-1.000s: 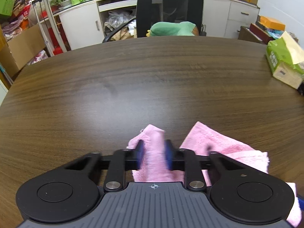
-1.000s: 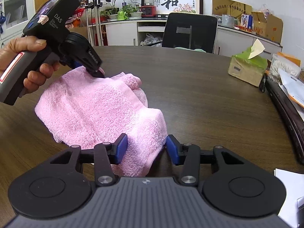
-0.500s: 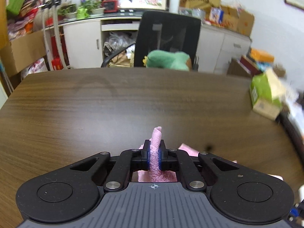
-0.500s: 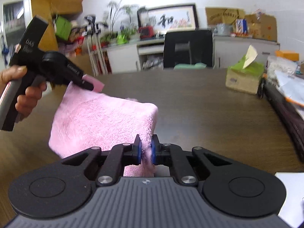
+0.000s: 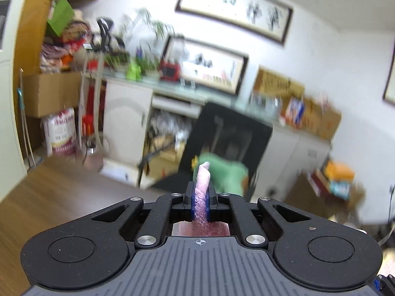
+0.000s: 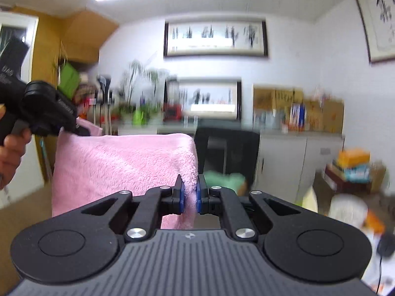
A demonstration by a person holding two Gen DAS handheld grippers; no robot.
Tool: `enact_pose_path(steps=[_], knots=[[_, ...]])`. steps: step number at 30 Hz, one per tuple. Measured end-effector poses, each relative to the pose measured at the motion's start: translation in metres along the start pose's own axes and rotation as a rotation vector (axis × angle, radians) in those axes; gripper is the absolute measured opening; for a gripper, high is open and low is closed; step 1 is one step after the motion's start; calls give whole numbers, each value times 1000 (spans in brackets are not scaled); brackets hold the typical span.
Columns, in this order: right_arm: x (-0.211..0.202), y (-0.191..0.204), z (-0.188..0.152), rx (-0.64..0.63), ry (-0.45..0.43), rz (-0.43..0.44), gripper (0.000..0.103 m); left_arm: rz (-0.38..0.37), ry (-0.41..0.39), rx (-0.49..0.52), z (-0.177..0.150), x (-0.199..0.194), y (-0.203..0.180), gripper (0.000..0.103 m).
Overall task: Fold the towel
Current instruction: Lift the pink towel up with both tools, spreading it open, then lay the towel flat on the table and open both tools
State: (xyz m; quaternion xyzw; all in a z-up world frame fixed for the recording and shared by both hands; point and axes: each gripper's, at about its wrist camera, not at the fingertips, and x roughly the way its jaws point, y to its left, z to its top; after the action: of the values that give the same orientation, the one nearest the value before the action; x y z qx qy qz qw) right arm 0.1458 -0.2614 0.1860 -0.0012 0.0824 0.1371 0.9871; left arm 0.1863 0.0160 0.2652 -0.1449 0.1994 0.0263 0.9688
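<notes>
The pink towel (image 6: 118,165) hangs stretched in the air between both grippers, high above the table. My right gripper (image 6: 189,193) is shut on its right top corner. My left gripper (image 5: 200,201) is shut on the other corner, which sticks up as a pink strip (image 5: 202,182) between the blue pads. In the right wrist view the left gripper (image 6: 74,128) shows at the far left, held by a hand, pinching the towel's left top corner. The towel's lower part is hidden behind my right gripper body.
Both views point up at the room and are blurred. A black office chair (image 5: 229,135) with a green plush (image 5: 222,175) stands ahead. White cabinets (image 5: 123,123), cardboard boxes (image 6: 321,116) and framed pictures (image 6: 214,39) line the back wall. A strip of wooden table (image 5: 49,197) shows at lower left.
Both grippers closed on the towel's corners, then lifted it off the table and pulled it taut between them. Both cameras have tilted upward, so the table has dropped out of view.
</notes>
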Motion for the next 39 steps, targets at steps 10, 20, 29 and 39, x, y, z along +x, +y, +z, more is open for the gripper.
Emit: enact_pose_path(steps=[10,20,29,39], knots=[[-83,25,-84,-77,99,143,9,-18,57,76,-120,-80,55,8],[-170,65,-211,-122,405,173,17,-19,253,34,-241,-131,132,14],[-197,28,-184,116,376,120,32,-51,227,162,-231,-127,134,42],[-206,20,-196,179,388,58,59,-106,362,337,-260,-71,115,49]])
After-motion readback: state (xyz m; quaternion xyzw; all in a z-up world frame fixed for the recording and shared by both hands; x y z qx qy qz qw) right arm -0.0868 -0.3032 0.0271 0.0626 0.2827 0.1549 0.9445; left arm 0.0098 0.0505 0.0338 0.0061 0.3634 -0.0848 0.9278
